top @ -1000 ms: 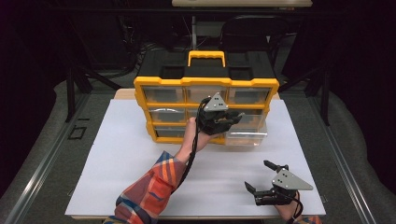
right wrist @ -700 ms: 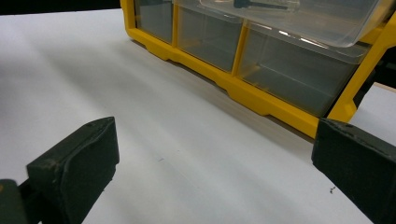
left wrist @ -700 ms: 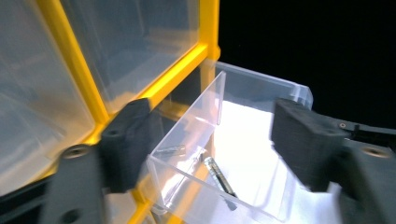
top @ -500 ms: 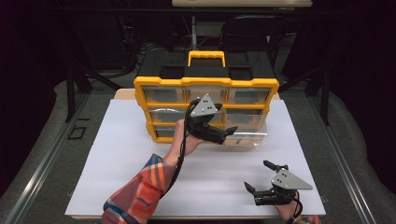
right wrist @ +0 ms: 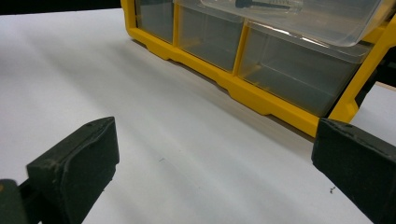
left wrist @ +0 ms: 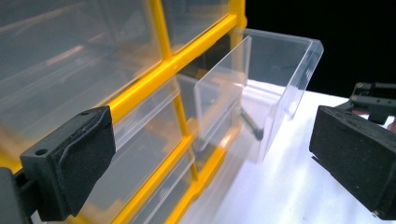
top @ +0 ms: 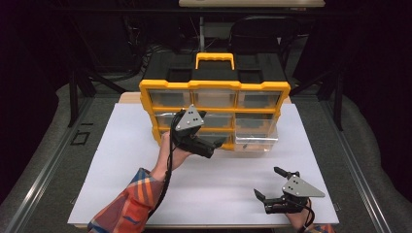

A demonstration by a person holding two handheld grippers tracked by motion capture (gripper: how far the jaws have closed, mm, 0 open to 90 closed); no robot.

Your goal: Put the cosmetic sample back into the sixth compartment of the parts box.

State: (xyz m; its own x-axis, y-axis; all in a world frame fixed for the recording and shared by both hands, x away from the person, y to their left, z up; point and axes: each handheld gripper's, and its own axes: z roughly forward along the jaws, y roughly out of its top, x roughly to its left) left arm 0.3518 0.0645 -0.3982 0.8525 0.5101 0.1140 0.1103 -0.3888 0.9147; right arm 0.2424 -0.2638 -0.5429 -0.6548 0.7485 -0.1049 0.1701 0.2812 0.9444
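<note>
I have drawn my left gripper [top: 214, 145] back from the organizer [top: 214, 87], its jaws now spread and empty, leaving the clear drawer [top: 256, 141] pulled out with a screw [left wrist: 251, 123] inside, ready for reaching in.

High view: above, facing forward-down, far.
Gripper views: low, close, along jaws.
Shared: organizer [top: 214, 114] [left wrist: 163, 70] [right wrist: 261, 88].
</note>
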